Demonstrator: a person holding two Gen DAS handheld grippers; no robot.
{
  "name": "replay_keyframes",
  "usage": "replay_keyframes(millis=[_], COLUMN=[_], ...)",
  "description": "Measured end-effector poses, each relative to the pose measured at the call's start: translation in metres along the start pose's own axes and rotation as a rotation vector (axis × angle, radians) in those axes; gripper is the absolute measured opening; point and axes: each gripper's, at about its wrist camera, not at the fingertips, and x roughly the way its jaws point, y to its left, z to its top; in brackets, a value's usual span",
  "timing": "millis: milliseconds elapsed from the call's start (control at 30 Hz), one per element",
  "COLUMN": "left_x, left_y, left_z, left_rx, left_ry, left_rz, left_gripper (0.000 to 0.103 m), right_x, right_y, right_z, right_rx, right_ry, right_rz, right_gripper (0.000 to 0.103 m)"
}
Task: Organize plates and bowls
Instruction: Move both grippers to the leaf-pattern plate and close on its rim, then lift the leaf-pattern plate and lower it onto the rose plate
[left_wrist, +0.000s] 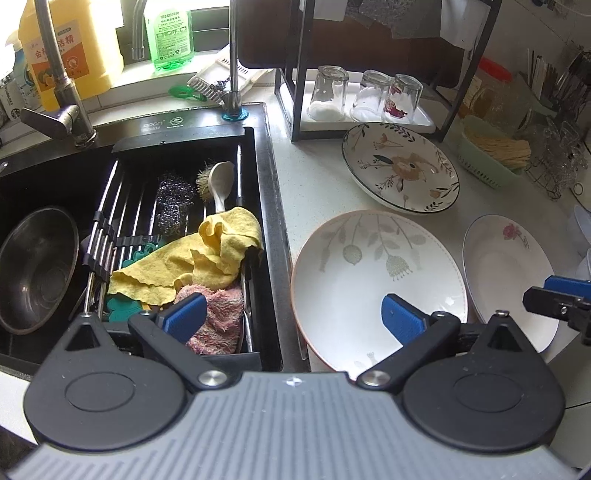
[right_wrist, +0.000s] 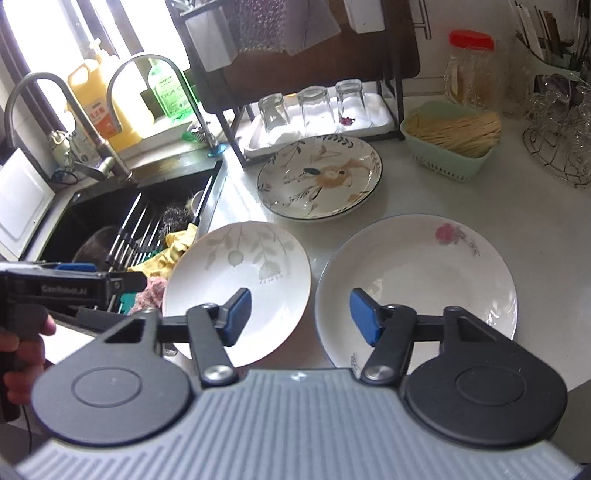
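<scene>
The right gripper (right_wrist: 300, 315) is hanging over the counter (right_wrist: 535, 236), jaws partly apart and gripping nothing. Its left pad is showing over the leaf plate (right_wrist: 258, 266), its right pad over the rose plate (right_wrist: 436, 266). The flower plate (right_wrist: 320, 177) is lying behind both, before the rack (right_wrist: 229, 129). The left gripper (right_wrist: 74, 286) is reaching in from the left over the sink (right_wrist: 92, 218).

It was a home kitchen. A black sink (left_wrist: 55, 177) with curved taps (left_wrist: 55, 66) sat in a pale countertop (left_wrist: 317, 184), a yellow cloth (left_wrist: 207, 254) and steel scourer (left_wrist: 173, 199) on its drain rack. Detergent bottles (left_wrist: 168, 33) stood on the windowsill. Upturned glasses (left_wrist: 328, 92), decorated plates (left_wrist: 399, 166), a basket of chopsticks (right_wrist: 454, 133) and a cutlery holder crowded the counter.
</scene>
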Motion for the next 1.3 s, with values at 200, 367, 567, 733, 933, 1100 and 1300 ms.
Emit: replay_keyframes(millis=[200, 367, 567, 733, 933, 1100, 1300], left_x=[0.041, 0.065, 0.083, 0.093, 0.101, 0.106, 0.112], left_y=[0.021, 0.026, 0.034, 0.032, 0.032, 0.023, 0.032], left_z=[0.004, 0.008, 0.008, 0.012, 0.016, 0.022, 0.028], left_rx=[-0.043, -0.002, -0.048, -0.027, 0.012, 0.088, 0.047], left_ry=[0.036, 0.047, 0.057, 0.054, 0.052, 0.083, 0.122], left_rz=[-0.074, -0.102, -0.191, -0.226, -0.249, -0.248, -0.315], left_gripper=[0.060, 0.046, 0.031, 0.018, 0.015, 0.016, 0.018], right_x=[0.031, 0.046, 0.063, 0.076, 0.086, 0.092, 0.092], right_y=[0.004, 0.012, 0.011, 0.012, 0.005, 0.001, -0.007], right_z=[-0.012, -0.017, -0.018, -0.020, -0.017, -0.012, -0.007], right_rx=[0.122, 0.110, 0.103, 0.090, 0.120, 0.133, 0.172], right_ry=[0.102, 0.115, 0.133, 0.144, 0.128, 0.122, 0.124], right_rz=[0.019, -0.002, -0.039, -0.046, -0.030, -0.010, 0.024], right_gripper=[0.036, 0.029, 0.022, 0.017, 0.017, 0.017, 0.018])
